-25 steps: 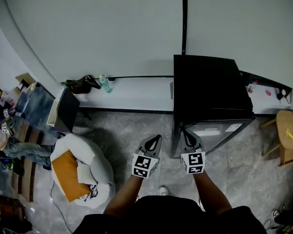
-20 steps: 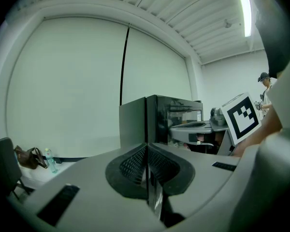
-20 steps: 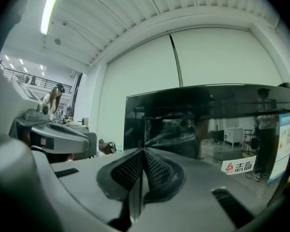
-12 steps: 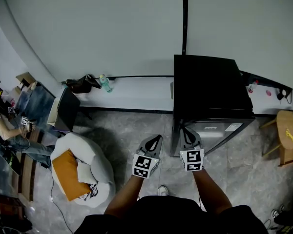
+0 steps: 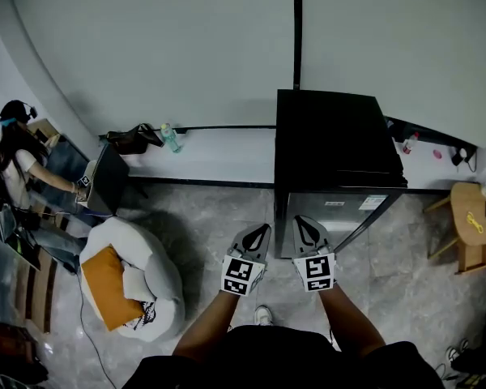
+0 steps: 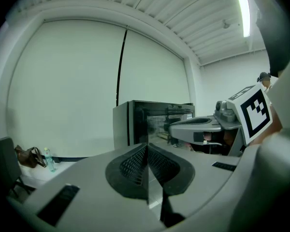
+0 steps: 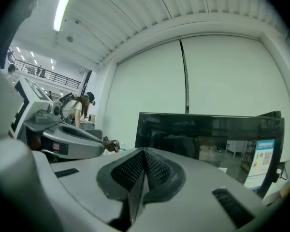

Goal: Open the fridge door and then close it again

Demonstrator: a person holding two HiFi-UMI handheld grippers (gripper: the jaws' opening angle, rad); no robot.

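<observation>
Left gripper (image 6: 148, 158): jaws fully together, ribbed black pads meeting in one seam, nothing between them. Right gripper (image 7: 142, 161): the same, pads pressed flat on each other, empty. We hold both roughly level, side by side, in front of the fridge (image 5: 336, 148) and apart from it, the right one facing its door (image 5: 340, 215) and the left one off its left front corner. The fridge is a compact black box with a matte top, standing on the grey stone-look floor (image 5: 202, 217) against the white wall. Its door is a flat, glossy dark panel that mirrors the room, with an energy label (image 7: 263, 162) near its lower right corner. The door lies flush with the cabinet, shut. This fits either the approach ahead of opening or the stand-off after closing again; we cannot say which. We see no handle from here; our guess is that any pull would have to catch a door edge, and the slick panel offers closed jaws little purchase.
</observation>
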